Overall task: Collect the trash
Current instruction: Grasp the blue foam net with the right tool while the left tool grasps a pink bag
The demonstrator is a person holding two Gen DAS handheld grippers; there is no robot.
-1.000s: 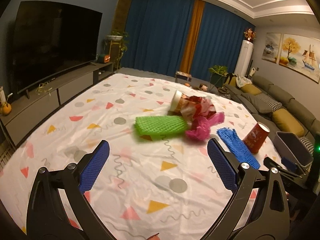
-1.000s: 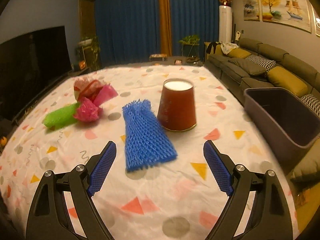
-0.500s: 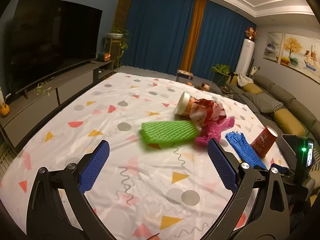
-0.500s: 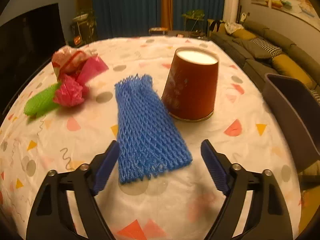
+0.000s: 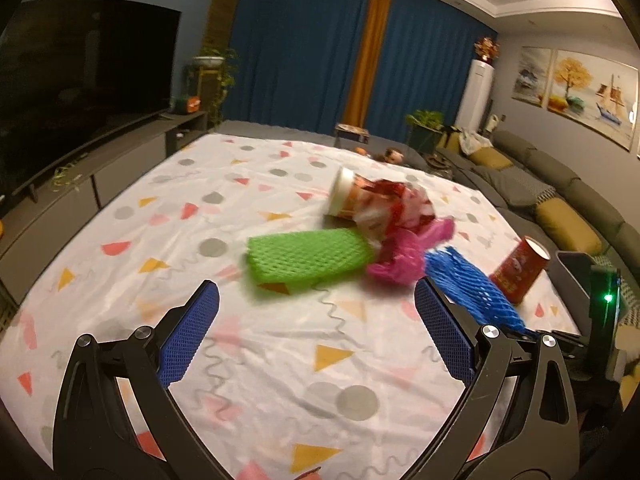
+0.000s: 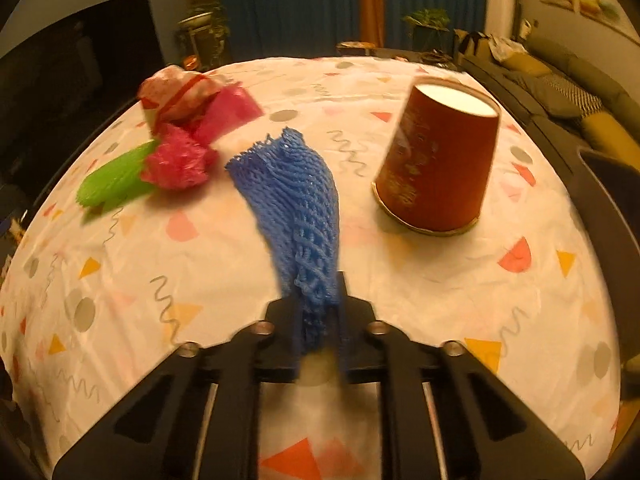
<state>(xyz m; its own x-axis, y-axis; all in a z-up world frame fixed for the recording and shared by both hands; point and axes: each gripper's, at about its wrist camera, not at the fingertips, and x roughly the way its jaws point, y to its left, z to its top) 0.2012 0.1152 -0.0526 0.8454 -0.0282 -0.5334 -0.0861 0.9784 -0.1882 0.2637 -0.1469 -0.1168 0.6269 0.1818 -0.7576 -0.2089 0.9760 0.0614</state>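
My right gripper [image 6: 318,300] is shut on the near end of the blue foam net [image 6: 298,204], which stretches away over the patterned tablecloth [image 6: 200,248]. An upturned red paper cup [image 6: 438,160] stands to its right. To the left lie a pink crumpled wrapper [image 6: 178,160], a green foam net [image 6: 114,182] and a red-white wrapper bundle [image 6: 176,92]. My left gripper [image 5: 316,320] hovers open above the cloth, short of the green foam net [image 5: 308,256]. Beyond it lie a tipped cup with red wrapper [image 5: 376,204], the pink wrapper [image 5: 404,252], the blue net [image 5: 472,284] and the red cup [image 5: 520,270].
A dark grey bin [image 6: 612,208] stands off the table's right edge, also seen as the bin [image 5: 576,264] in the left wrist view. A sofa [image 5: 560,208] runs along the right wall. A TV [image 5: 80,80] on a low cabinet is at the left.
My right gripper moved in and shut on the near end of the blue foam net. The left gripper shifted slightly closer to the green net and stays open.
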